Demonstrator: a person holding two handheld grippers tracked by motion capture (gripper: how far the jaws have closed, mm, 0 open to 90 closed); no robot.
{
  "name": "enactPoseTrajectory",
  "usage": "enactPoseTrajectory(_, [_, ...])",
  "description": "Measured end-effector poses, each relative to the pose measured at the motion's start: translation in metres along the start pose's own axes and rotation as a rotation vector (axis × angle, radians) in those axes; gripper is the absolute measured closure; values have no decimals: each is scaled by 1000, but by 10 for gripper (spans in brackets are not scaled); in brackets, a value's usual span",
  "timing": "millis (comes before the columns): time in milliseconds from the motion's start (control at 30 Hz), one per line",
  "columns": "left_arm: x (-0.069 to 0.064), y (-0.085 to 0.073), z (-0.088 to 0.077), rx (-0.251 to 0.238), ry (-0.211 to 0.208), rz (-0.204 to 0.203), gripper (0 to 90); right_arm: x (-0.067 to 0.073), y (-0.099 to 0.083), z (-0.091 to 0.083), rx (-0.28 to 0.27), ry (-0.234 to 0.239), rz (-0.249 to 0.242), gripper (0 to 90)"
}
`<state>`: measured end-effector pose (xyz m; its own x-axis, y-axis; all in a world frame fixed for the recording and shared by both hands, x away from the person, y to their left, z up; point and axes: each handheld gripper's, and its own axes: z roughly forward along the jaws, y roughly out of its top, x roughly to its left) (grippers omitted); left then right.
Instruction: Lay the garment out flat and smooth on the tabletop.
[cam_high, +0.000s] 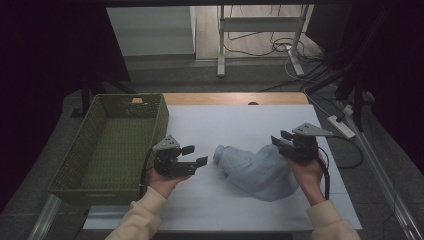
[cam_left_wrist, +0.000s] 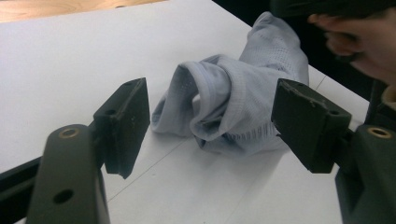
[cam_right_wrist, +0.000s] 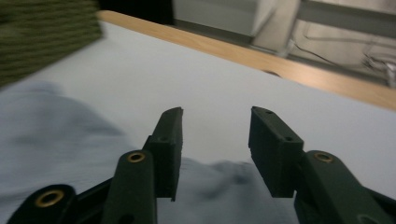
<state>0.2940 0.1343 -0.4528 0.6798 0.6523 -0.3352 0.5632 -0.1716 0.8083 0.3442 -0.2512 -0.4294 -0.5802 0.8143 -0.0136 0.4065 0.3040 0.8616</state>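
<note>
Right tongs (cam_high: 281, 138) jaws apart, nothing between, above 3 o'clock end of garment. Left tongs (cam_high: 195, 155) jaws apart, empty, just off 9 o'clock end. Pale blue mesh garment (cam_high: 257, 170) crumpled, rolled, mid-desk (cam_high: 225, 125). Green woven basket (cam_high: 107, 145) at 9 o'clock.

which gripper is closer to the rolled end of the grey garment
The left gripper: its open fingers point at the rolled end of the grey garment, just short of it. The right gripper sits at the opposite, bunched end.
</note>
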Motion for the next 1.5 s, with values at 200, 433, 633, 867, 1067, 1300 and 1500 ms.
enactPoseTrajectory(200, [-1, 0, 0, 0, -1, 1, 282, 49, -3, -16, 5, 181, -85, 497])
enactPoseTrajectory(433, [-1, 1, 0, -5, -4, 1, 283, 91, -20, -16, 66, 334, -155, 490])
enactPoseTrajectory(633, [0, 0, 0, -5, -4, 2, 284, 115, -35, 0, 142, 408, -197, 494])
enactPoseTrajectory(867, [-1, 0, 1, 0, -5, 3, 283, 123, -47, 19, 189, 387, -232, 489])
enactPoseTrajectory(1067, [-1, 0, 1, -2, -5, 0, 283, 121, -47, 34, 194, 290, -291, 448])
enactPoseTrajectory(1300, [-1, 0, 1, -1, -6, 2, 283, 108, -48, 54, 252, 218, -266, 318])
enactPoseTrajectory(1500, [-1, 0, 1, 1, -5, 1, 283, 106, -53, 70, 308, 218, -253, 264])
